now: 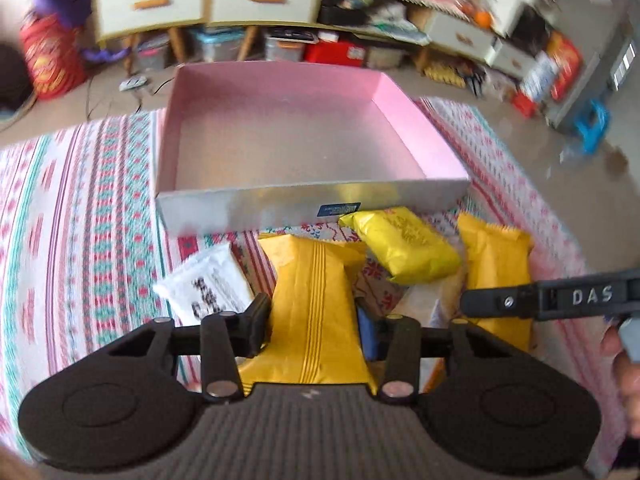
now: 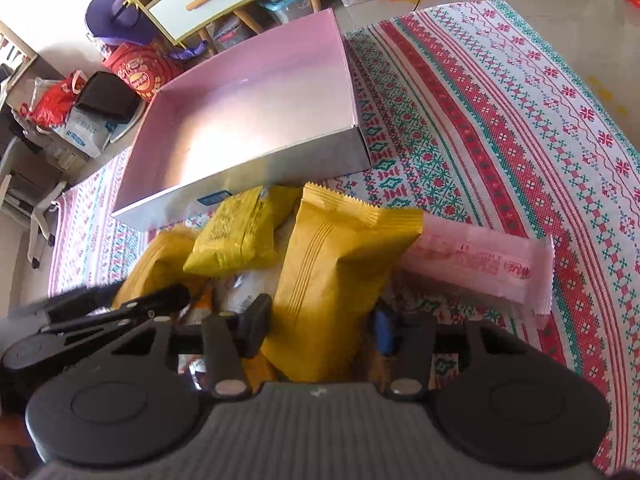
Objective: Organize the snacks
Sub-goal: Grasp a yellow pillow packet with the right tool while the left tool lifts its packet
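Observation:
An empty pink-lined box [image 1: 280, 136] with silver walls sits on the patterned cloth; it also shows in the right wrist view [image 2: 240, 120]. A pile of snack packets lies in front of it. My left gripper [image 1: 316, 324] is shut on an orange-yellow packet [image 1: 316, 300]. My right gripper [image 2: 320, 324] is shut on another orange-yellow packet [image 2: 336, 272]; its finger [image 1: 520, 300] reaches in from the right of the left wrist view. A bright yellow packet [image 1: 404, 244] lies by the box wall, also in the right wrist view [image 2: 236, 240]. A white packet [image 1: 212, 284] lies left, a pink packet [image 2: 480, 268] right.
The red, green and white patterned cloth [image 2: 500, 120] spreads to the right and left [image 1: 80, 208]. Beyond it are a white drawer cabinet [image 1: 208, 0], storage boxes under it [image 1: 288, 48], a blue stool [image 1: 596, 124], and a red bag [image 2: 140, 72].

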`<state>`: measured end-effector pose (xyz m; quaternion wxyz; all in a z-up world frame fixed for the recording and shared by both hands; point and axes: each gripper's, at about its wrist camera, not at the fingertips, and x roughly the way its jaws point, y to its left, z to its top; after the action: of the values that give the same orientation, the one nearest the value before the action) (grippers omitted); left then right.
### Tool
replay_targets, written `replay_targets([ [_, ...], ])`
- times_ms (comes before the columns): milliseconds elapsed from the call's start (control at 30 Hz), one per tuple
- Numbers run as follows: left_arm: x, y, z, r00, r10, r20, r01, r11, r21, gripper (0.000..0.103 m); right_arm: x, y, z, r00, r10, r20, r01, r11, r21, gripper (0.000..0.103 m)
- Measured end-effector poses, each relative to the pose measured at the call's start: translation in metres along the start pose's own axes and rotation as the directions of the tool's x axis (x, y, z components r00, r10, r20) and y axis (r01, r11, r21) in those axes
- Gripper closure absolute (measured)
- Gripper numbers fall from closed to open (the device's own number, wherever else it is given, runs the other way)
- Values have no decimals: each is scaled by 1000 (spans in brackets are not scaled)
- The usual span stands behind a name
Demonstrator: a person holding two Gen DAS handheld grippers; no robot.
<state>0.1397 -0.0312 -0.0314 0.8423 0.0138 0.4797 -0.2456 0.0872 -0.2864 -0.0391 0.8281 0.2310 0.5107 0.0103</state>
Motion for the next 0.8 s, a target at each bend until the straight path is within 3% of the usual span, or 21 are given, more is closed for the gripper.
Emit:
replay_targets([
  [233, -17, 6, -9, 999, -26, 45, 31, 993, -112, 53, -12, 1, 2, 998, 43, 36, -43, 999, 1, 65],
  [367, -27, 8, -8, 996, -34, 77, 44, 991, -127, 54, -17, 4, 2, 997, 64, 47, -64, 998, 1, 74],
  [800, -32, 8, -16, 995, -31, 99, 46, 987, -152, 54, -2, -3, 1, 994, 108, 17, -108, 993, 40, 72],
])
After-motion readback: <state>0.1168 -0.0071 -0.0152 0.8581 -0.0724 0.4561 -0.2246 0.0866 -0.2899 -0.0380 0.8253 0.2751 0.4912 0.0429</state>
